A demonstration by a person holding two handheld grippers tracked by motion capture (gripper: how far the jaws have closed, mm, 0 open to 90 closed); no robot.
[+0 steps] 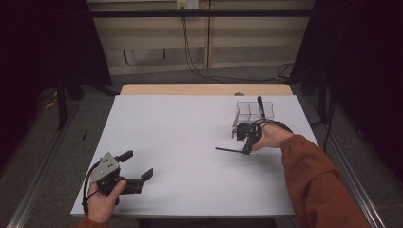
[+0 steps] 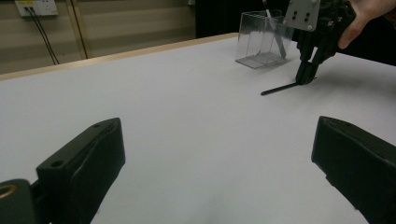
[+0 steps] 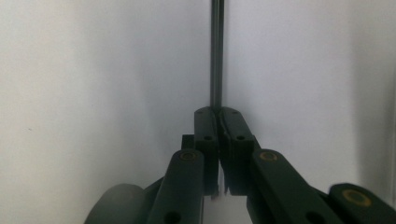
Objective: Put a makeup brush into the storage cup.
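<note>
Now your right gripper has its jaws closed on one end of the black pen, lying just before the clear box. Lift it straight, without twisting. Your left gripper rests wide open, holding nothing, far from the box.

white table, clear plastic box

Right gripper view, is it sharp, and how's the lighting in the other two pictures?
Right gripper view: the right hand-held gripper, shut on the thin black rod, looks soft, and the white table shades darker toward the right edge. High view: even light on the table, dark surroundings, a faint shadow under the rod. Left gripper view: the near jaws are blurred, while the clear plastic box is fairly sharp.
</note>
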